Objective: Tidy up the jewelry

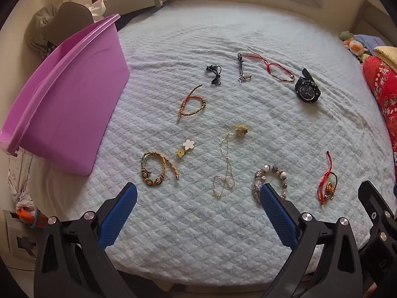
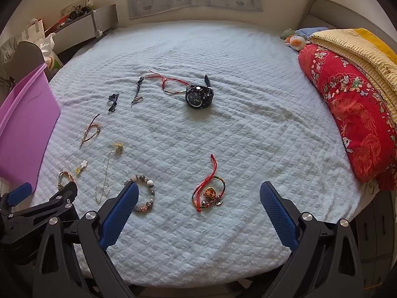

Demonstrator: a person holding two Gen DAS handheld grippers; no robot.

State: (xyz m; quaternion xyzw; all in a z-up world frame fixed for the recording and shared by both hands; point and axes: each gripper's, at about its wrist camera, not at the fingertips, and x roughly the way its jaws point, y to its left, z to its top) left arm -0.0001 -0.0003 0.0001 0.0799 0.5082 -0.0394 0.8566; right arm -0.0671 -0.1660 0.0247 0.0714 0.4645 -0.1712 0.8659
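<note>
Through your left view, your left tool (image 1: 198, 198) gapes wide and empty over the quilted pale-blue bed (image 1: 223, 236); left of the black watch (image 1: 307, 90) lie braided cords, a fine gold chain (image 1: 224, 168) and a glossy purple bin (image 1: 67, 94). Through your right view, your right tool (image 2: 199, 196) is equally wide, with a red knotted bracelet (image 2: 208, 191) below the watch (image 2: 199, 96) and a red embroidered pillow (image 2: 352, 124) to its right.

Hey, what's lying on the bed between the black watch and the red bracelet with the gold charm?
Nothing. In the right wrist view the blanket is bare between the black watch and the red bracelet with its gold charm.
</note>
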